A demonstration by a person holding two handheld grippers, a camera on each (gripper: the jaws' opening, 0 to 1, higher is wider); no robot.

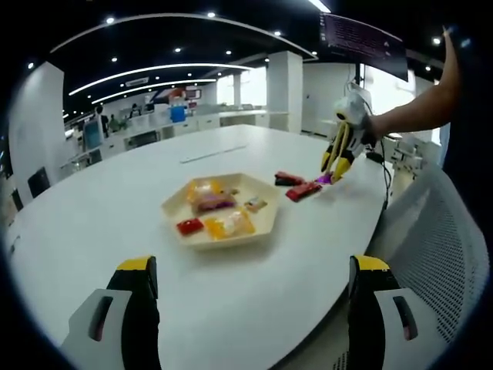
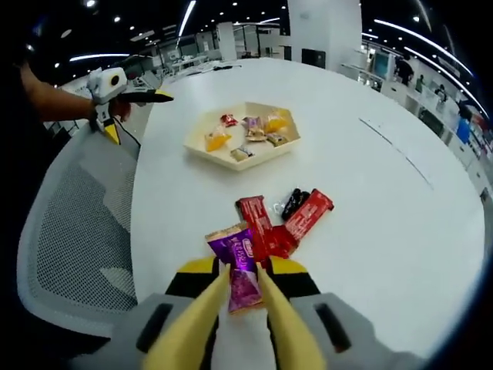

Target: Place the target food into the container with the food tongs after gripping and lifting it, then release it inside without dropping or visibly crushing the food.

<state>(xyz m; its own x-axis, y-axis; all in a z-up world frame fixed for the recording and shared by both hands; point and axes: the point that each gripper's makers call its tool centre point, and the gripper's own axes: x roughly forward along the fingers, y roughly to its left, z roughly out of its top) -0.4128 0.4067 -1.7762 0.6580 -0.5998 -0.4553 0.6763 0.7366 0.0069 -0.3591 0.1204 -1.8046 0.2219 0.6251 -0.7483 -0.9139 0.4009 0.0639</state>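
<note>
A purple snack packet (image 2: pixel 240 266) is pinched between the yellow jaws of my right gripper (image 2: pixel 245 279), low over the white table (image 2: pixel 385 231) near its edge. I cannot tell whether it touches the surface. From the left gripper view, the right gripper (image 1: pixel 337 154) comes down from a person's arm with the purple packet (image 1: pixel 325 179) at its tips. A pale hexagonal tray (image 2: pixel 208 152) holds several wrapped snacks beyond it. My left gripper (image 1: pixel 254 266) stands open, nothing between its jaws, short of the tray (image 1: pixel 231 243). It shows as the left gripper (image 2: pixel 115 100) beside the table.
Two red packets (image 2: pixel 258 223) (image 2: pixel 308 216) and a small dark one (image 2: pixel 293 202) lie just past the purple one, shown as red packets (image 1: pixel 303 190) in the left gripper view. A grey mesh chair (image 2: pixel 77 223) (image 1: pixel 439 247) stands against the table's near edge.
</note>
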